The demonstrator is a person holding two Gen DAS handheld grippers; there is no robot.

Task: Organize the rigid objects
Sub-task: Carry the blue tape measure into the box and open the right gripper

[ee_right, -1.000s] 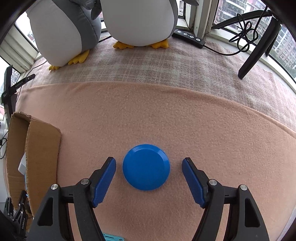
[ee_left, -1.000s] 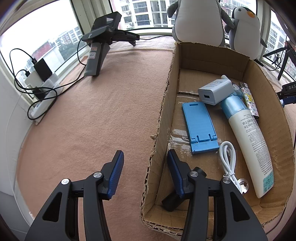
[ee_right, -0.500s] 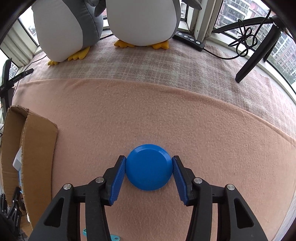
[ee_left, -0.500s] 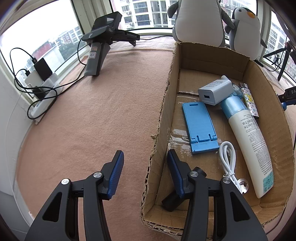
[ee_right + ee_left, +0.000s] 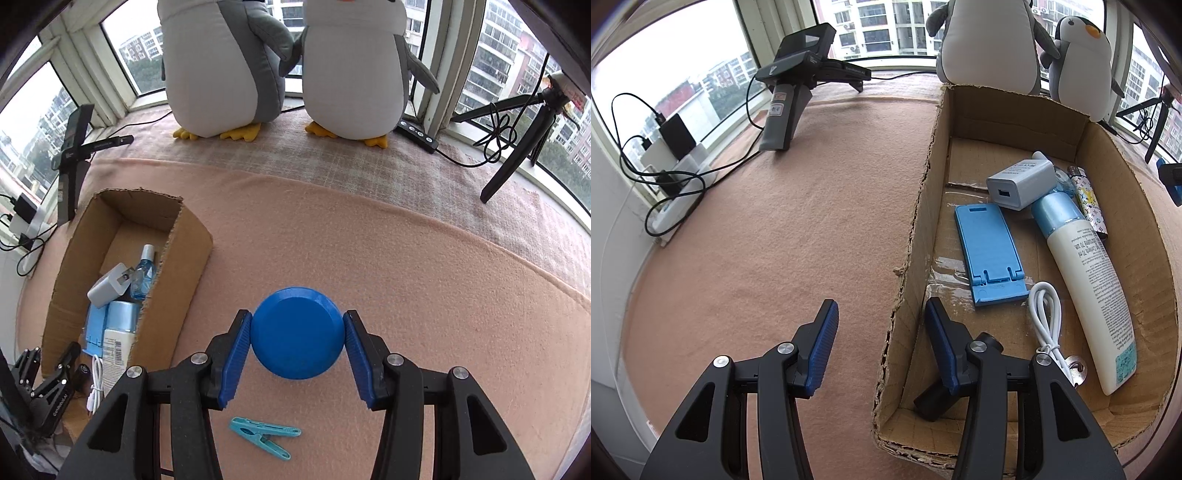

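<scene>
Right gripper: I see my right gripper [image 5: 298, 341] clenched on the round blue plastic lid-like disc [image 5: 297, 333], both blue ribbed pads [image 5: 236, 356] pressed flat against its opposite sides.
Disc: its flat broad face is turned toward my camera; being round, it shows no long axis. It is held above the peach felt-covered table [image 5: 424, 277], over the near middle.
Left gripper: my left gripper [image 5: 881, 341] straddles the torn left wall of the open brown cardboard box [image 5: 912, 258], one finger outside and one inside. The wall stands in the gap and I cannot see the pads pressing it; the gap is about as narrow as this gripper goes.
Box: near the table's left edge in the right view, long axis running away from me toward the window.
Box contents: a white squeeze tube with a light-blue cap [image 5: 1086, 273], lying lengthwise, cap toward the far end; a flat blue phone stand [image 5: 990, 251]; a white charger cube [image 5: 1019, 182]; a coiled white cable [image 5: 1047, 317].
Table front: a teal plastic clothespin [image 5: 264, 435] lies just below my right fingers.
</scene>
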